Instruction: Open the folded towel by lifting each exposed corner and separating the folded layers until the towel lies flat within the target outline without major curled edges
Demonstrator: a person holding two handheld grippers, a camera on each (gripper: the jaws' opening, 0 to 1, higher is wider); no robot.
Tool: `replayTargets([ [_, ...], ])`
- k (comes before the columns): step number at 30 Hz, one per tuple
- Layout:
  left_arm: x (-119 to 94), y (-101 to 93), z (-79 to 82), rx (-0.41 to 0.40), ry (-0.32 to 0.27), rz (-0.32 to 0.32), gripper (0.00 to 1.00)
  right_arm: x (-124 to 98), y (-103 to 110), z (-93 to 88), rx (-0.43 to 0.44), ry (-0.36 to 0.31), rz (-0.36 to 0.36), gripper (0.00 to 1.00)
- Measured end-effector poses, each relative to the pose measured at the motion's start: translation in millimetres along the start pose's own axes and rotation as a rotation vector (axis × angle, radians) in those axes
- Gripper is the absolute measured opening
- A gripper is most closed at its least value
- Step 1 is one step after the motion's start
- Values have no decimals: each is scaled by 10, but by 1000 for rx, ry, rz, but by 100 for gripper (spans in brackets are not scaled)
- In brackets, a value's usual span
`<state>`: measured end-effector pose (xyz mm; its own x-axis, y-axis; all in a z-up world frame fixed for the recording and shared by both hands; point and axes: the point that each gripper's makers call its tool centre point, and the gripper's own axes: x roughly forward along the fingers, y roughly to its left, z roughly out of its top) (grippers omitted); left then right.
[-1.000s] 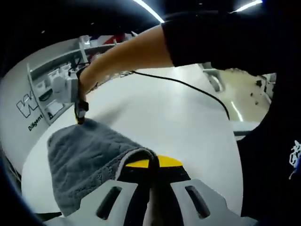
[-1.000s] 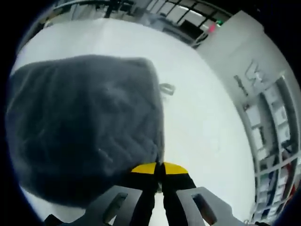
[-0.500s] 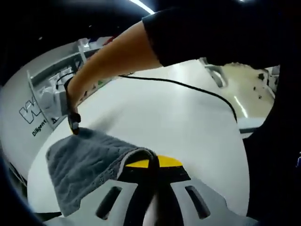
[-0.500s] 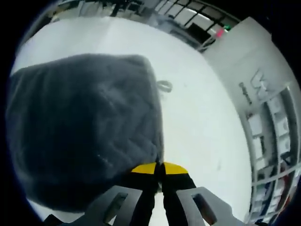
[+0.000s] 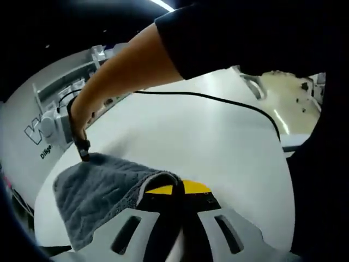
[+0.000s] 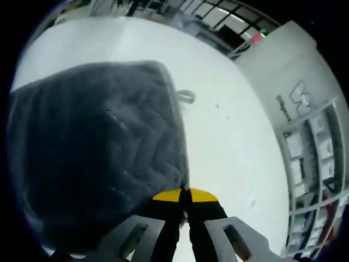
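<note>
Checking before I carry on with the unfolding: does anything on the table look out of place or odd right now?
Nothing looks damaged or spilled. The grey towel is pinched at two corners, by the left claw and the right claw. A black cable trails loose across the white table, apart from the towel.

— What do you see on your white table (image 5: pixel 207 142)?
— A black cable (image 5: pixel 218 101) trailing across it, and a small ring (image 6: pixel 186 96) lying on it.
— And past its edge?
— You face a white wall panel (image 6: pixel 294 71) with lettering, and shelving (image 6: pixel 313 164).
</note>
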<state>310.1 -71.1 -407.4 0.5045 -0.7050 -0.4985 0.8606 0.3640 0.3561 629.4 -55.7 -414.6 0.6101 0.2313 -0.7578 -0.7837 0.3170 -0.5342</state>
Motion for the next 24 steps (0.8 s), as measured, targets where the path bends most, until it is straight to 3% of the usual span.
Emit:
replayTargets([
  [15, -2, 17, -11, -12, -2, 6, 2, 22, 35, 81, -27, 15, 7, 0],
  [24, 6, 9, -6, -13, -6, 7, 2, 19, 17, 66, 44, -29, 30, 0],
])
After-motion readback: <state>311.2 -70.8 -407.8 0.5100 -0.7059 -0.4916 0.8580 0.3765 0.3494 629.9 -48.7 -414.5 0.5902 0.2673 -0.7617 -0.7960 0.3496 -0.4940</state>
